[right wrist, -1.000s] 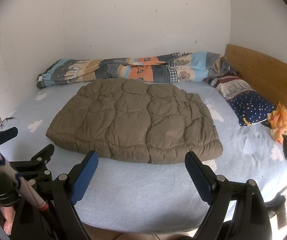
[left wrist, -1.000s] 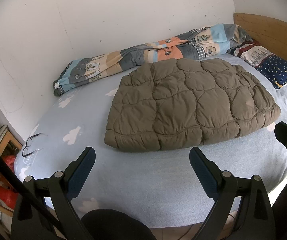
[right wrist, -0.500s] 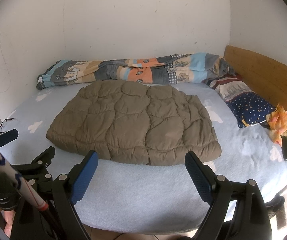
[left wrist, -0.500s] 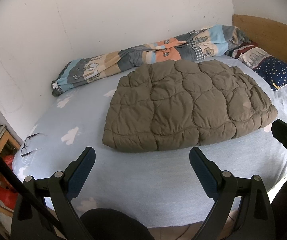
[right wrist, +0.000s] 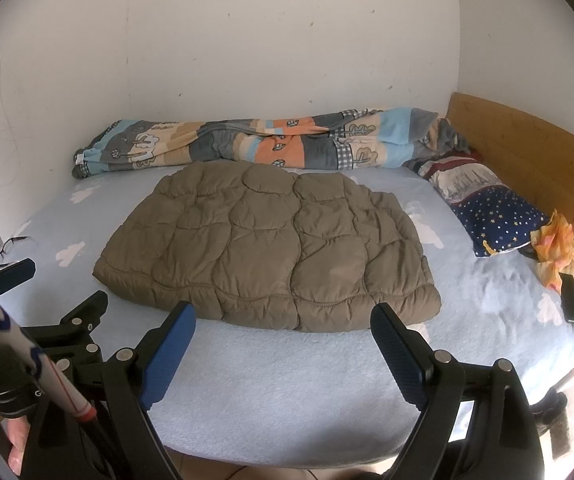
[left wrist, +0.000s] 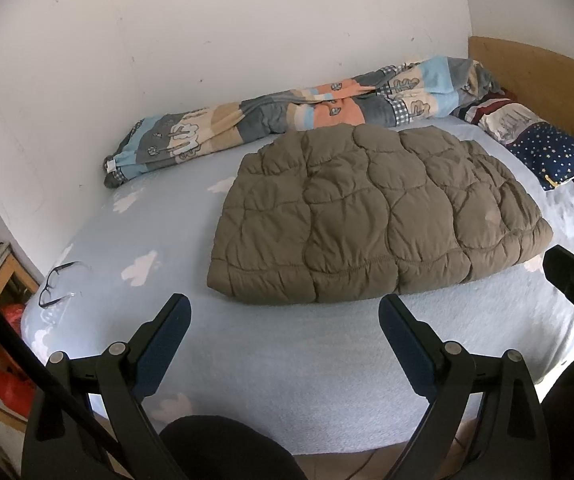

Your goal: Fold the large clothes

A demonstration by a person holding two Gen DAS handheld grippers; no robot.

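Observation:
A brown quilted puffer garment (left wrist: 371, 216) lies folded into a flat rectangle in the middle of the light blue bed (left wrist: 287, 364); it also shows in the right wrist view (right wrist: 271, 248). My left gripper (left wrist: 285, 312) is open and empty, held above the bed's near edge, short of the garment's front hem. My right gripper (right wrist: 283, 318) is open and empty, its fingertips just in front of the garment's near edge. Neither touches the cloth.
A rolled patterned blanket (right wrist: 247, 144) lies along the back wall. A star-print pillow (right wrist: 495, 208), an orange cloth (right wrist: 559, 248) and a phone (right wrist: 571, 298) lie at the right by the wooden headboard (right wrist: 535, 160). Glasses (left wrist: 61, 284) lie at the bed's left edge.
Both grippers have shifted slightly, so the garment sits a little differently in each view. Both stay open and empty. The garment has not moved.

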